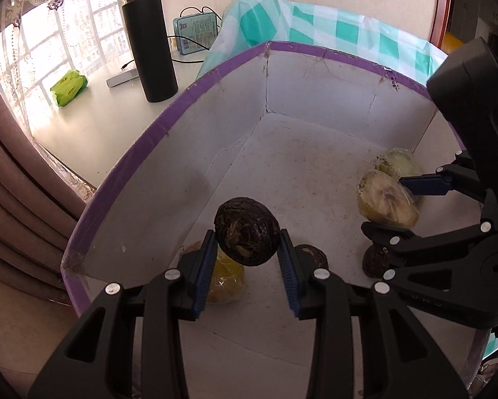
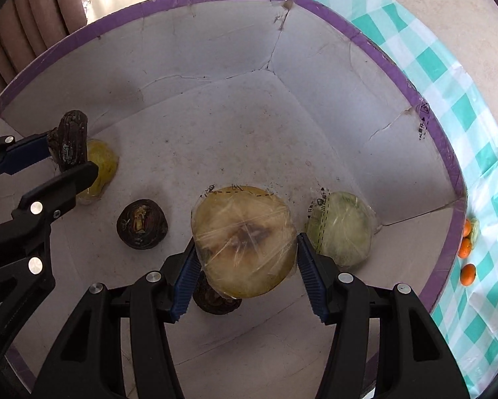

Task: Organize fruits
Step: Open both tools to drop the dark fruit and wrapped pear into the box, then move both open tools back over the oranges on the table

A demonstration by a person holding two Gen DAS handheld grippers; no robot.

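Note:
My left gripper (image 1: 248, 234) is shut on a dark brown wrinkled fruit (image 1: 245, 222), held above the floor of a white cardboard box with a purple rim (image 1: 142, 143). The right wrist view shows that same gripper (image 2: 71, 156) at the left. My right gripper (image 2: 247, 241) is shut on a plastic-wrapped yellowish cut fruit (image 2: 245, 216), also inside the box (image 2: 425, 106). On the box floor lie a wrapped pale green fruit (image 2: 340, 229), a wrapped yellow fruit (image 2: 104, 163) and two more dark fruits (image 2: 141, 223), one partly hidden under the held cut fruit.
The box stands on a teal checked cloth (image 2: 465, 116), where small oranges (image 2: 467, 274) lie beside its right wall. Beyond the box, a black flask (image 1: 149, 43), a green packet (image 1: 69, 86) and a teal box (image 1: 195, 33) stand on a white table by a curtained window.

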